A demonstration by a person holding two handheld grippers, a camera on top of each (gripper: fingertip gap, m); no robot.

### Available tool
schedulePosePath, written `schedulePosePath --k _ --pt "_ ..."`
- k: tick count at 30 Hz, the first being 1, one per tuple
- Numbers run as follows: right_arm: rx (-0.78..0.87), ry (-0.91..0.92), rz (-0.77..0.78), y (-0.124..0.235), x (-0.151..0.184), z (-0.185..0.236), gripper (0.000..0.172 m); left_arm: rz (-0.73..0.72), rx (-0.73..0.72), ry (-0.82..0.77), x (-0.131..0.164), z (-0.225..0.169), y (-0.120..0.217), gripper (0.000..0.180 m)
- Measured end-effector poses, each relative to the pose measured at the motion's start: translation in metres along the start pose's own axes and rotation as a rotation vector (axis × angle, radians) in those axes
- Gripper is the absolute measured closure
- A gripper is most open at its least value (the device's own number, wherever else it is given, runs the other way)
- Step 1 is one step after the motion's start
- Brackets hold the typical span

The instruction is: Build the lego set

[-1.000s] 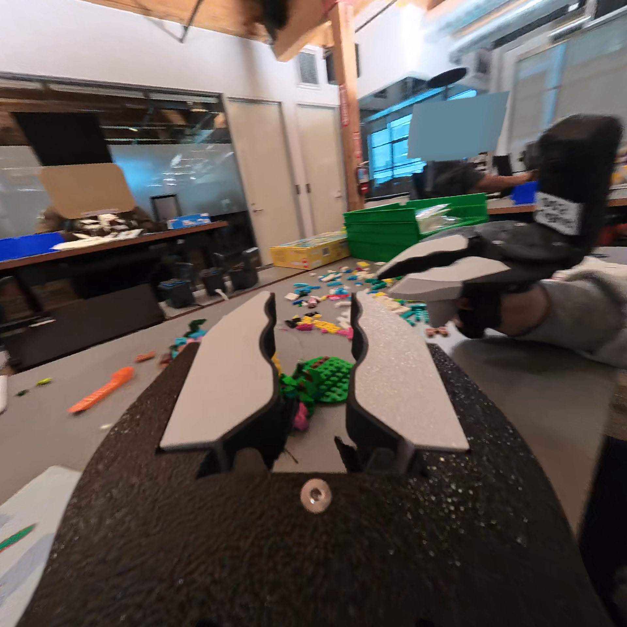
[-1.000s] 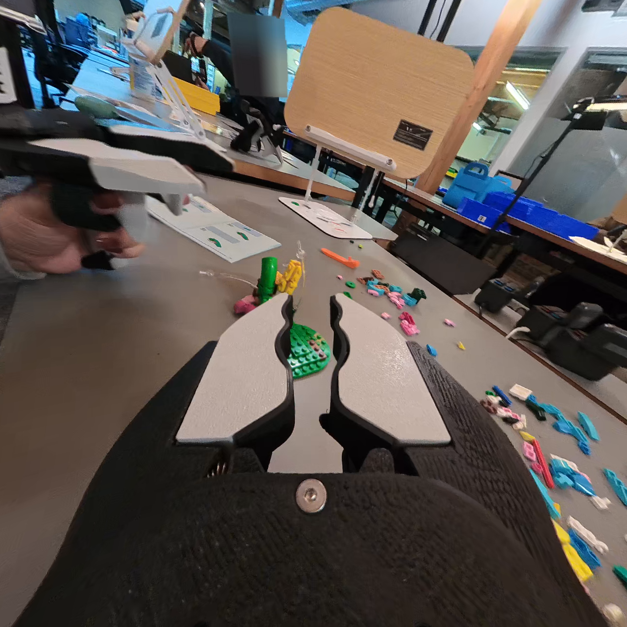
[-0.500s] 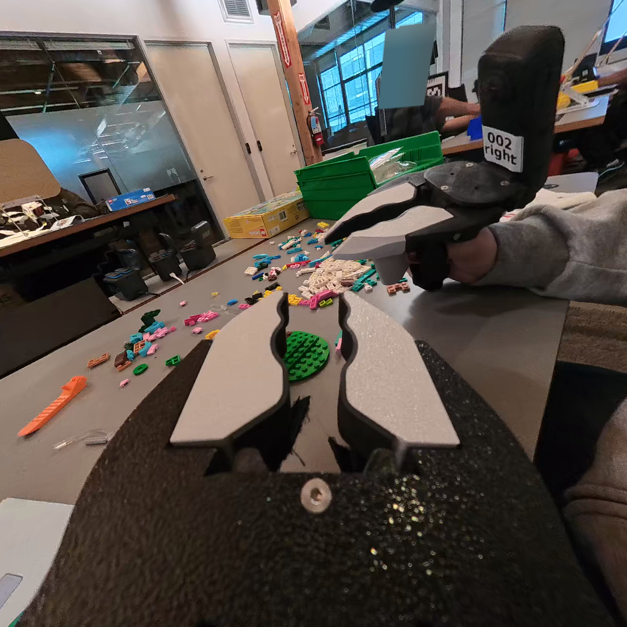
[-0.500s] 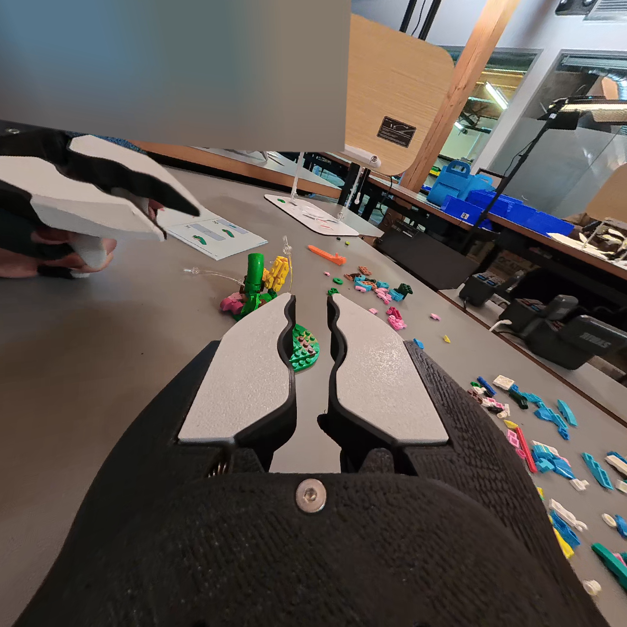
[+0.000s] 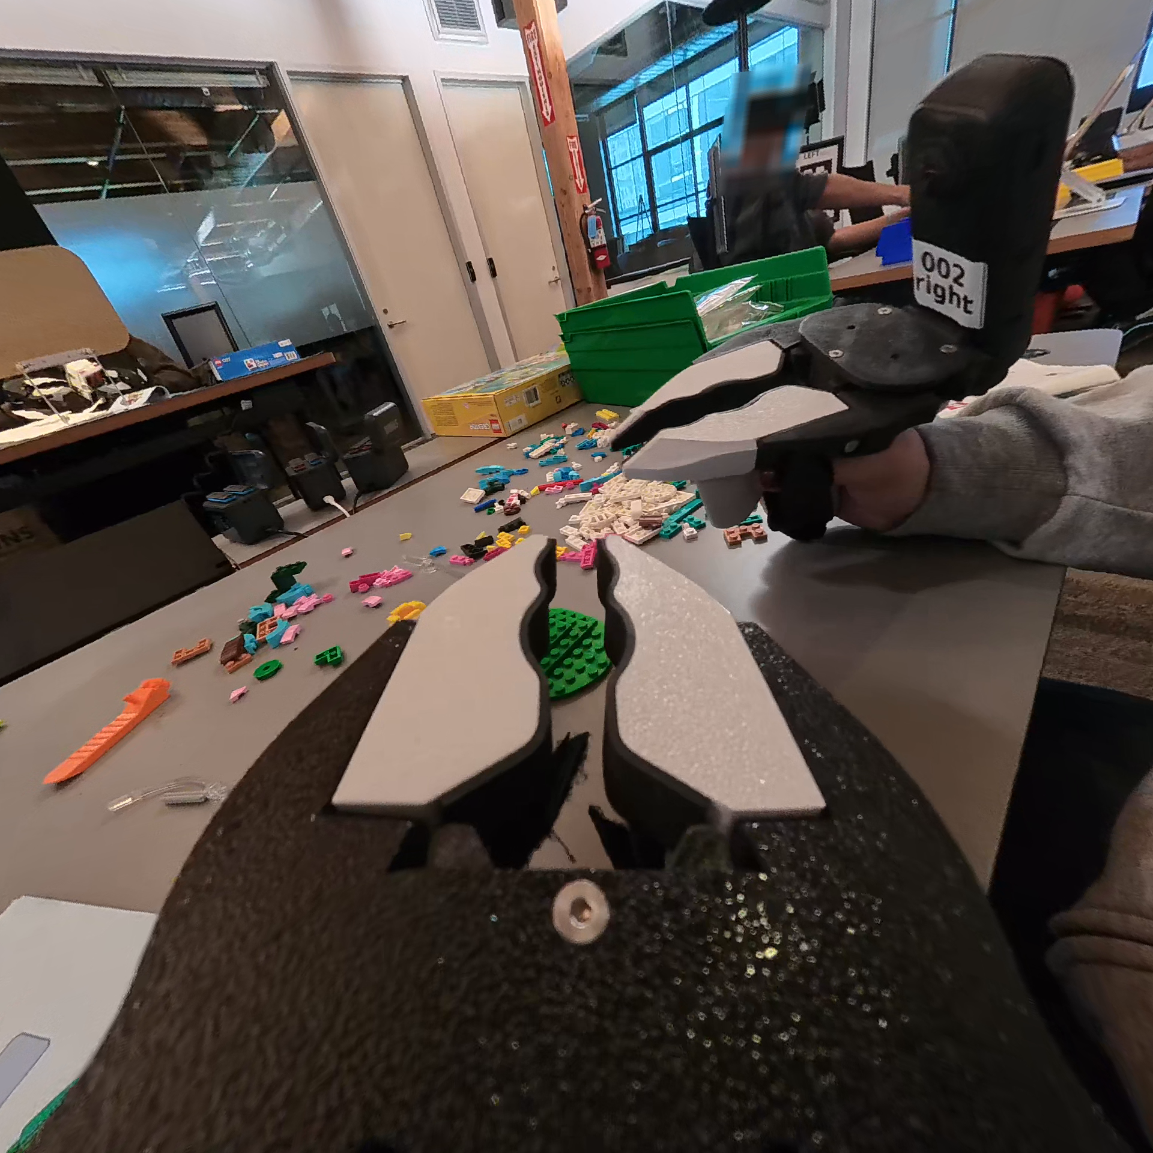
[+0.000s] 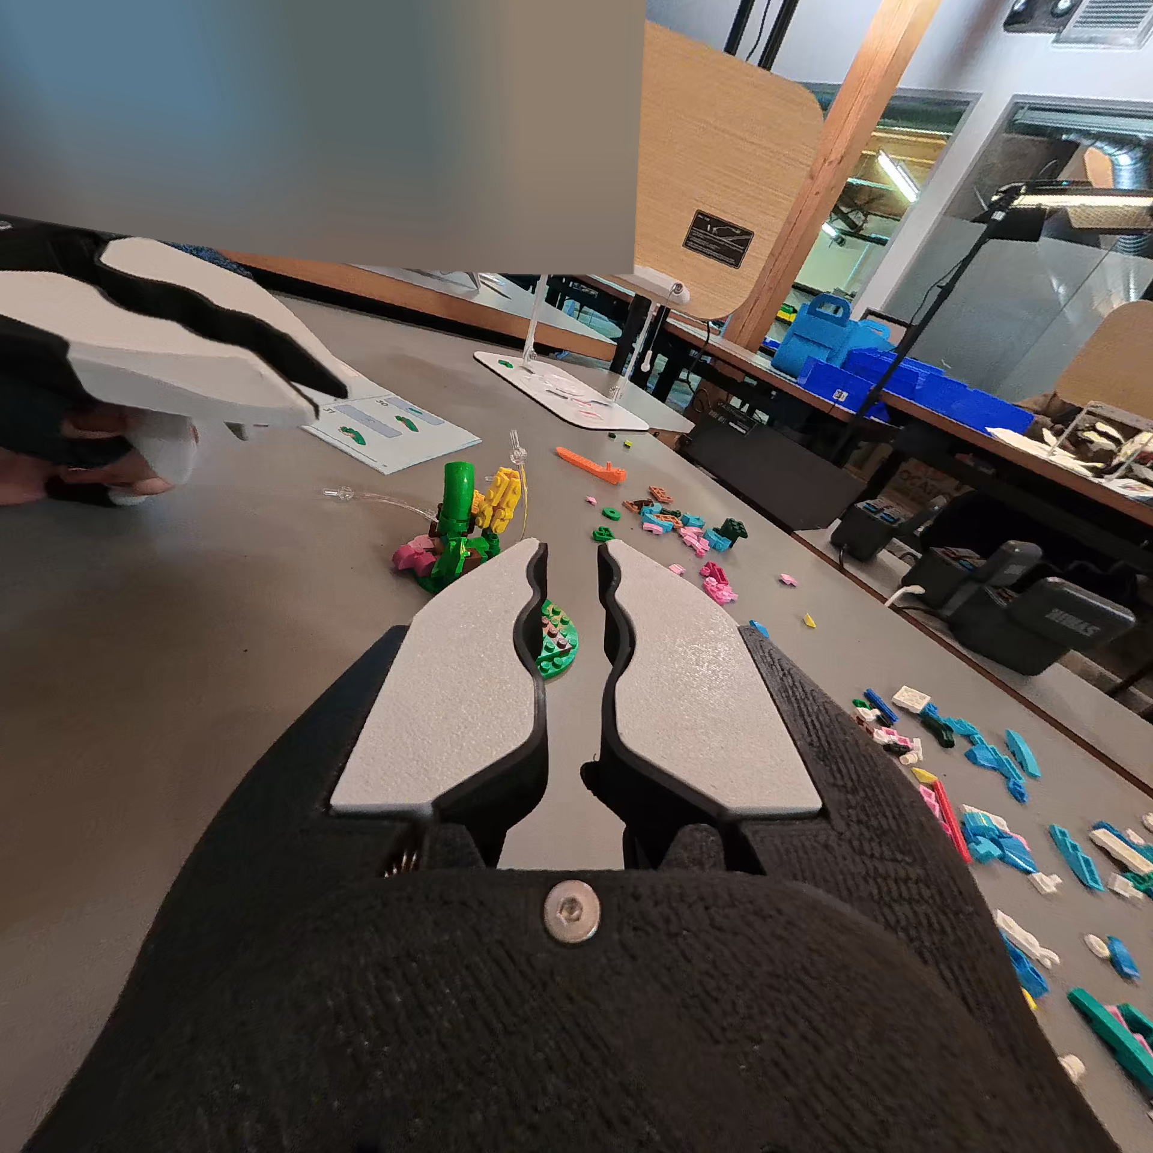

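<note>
Plate (image 5: pixel 574 649), round, green, studded: one, flat on the desk (image 5: pixel 873 611), seen low through the gap of the left gripper (image 5: pixel 575 549). That gripper's fingers stand a narrow slit apart, nothing between them.

Right gripper (image 6: pixel 572 549): same posture, fingers slightly parted and bare. A round green plate (image 6: pixel 558 642) carrying a few brown bricks is half hidden behind its left finger. Whether this is the same plate cannot be told.

Handling, as a judgement: the plate is thin and lies flush, so an edge-on pinch at the rim looks surer than a grip from above.

Count, outward:
- plant model (image 6: pixel 462 530), one, just beyond the plate
- clear rods, two
- orange tool (image 6: pixel 593 465), one
- booklet (image 6: pixel 399 430), one
- white brick heap (image 5: pixel 630 499), one; loose coloured bricks too many to count
- yellow box (image 5: pixel 499 399), one
- green bins (image 5: pixel 630 349), a stack; number unclear
</note>
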State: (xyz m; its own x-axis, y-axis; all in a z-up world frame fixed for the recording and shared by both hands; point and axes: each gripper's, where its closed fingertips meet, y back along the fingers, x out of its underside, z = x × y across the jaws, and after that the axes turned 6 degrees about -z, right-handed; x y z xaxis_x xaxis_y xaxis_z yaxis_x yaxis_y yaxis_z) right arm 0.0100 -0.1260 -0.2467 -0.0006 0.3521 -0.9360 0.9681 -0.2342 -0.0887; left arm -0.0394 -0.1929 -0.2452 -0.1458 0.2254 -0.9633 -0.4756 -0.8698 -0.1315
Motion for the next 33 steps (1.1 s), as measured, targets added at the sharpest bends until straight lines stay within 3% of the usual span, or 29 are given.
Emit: schedulePosePath --k 33 --pt "-0.005 0.044 0.013 -0.0008 0.0020 0.0033 0.159 -0.033 -0.022 0.075 -0.0052 0.0090 0.0036 0.180"
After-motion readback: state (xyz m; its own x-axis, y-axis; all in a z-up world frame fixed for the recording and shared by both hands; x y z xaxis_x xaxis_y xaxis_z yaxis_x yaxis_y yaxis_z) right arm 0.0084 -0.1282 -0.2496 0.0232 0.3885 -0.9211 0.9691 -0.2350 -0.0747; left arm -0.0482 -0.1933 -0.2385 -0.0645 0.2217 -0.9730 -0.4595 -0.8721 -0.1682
